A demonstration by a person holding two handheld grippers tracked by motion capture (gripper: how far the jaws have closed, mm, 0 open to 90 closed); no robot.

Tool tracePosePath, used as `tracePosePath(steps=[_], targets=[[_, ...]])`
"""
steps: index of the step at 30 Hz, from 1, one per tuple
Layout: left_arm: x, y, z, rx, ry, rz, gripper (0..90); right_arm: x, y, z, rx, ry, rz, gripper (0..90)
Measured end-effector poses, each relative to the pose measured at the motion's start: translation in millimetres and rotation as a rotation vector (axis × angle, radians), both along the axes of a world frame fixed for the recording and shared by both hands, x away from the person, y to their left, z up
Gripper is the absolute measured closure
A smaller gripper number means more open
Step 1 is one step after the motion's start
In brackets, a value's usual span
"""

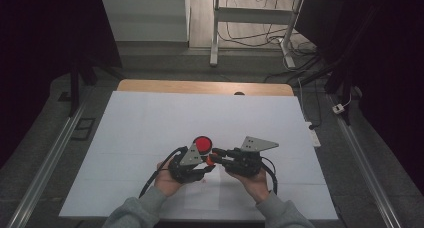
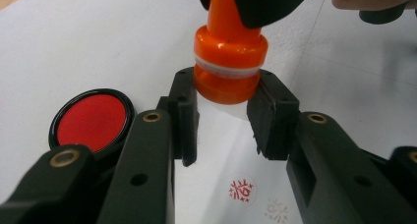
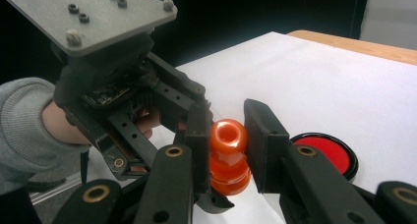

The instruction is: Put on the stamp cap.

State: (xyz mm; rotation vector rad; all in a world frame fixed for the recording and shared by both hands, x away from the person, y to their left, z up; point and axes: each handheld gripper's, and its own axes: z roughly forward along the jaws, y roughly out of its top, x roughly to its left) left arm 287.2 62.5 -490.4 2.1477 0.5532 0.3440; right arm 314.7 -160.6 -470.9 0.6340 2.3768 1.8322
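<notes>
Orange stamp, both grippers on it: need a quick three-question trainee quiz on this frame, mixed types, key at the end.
1. True or false: the orange stamp stands alone on the white sheet with neither gripper touching it.
2. Multiple choice: the round red ink pad lies A) on the sheet just beyond the grippers, B) between the right gripper's jaws, C) on the bare wooden edge of the table.
3. Short answer: which part of the stamp does the left gripper clamp, and which part the right gripper?

Key
1. False; both grippers are closed on it.
2. A
3. Left: the wide base end. Right: the narrower handle end.
</notes>
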Motion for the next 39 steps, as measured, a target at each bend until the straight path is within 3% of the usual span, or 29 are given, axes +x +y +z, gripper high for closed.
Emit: tracePosePath(steps=[24,39], targets=[[-0.5,0.4,1.3,-0.002,-0.001,0.003,64.7,0.8,1.1,-3.4,-0.012,0.004,0.0,72.2],[-4.2,-1.4,1.4,0.019,-0.047,0.017,65.2,0.3,0.5,-4.4,-0.001,0.012,-0.005,72.5]])
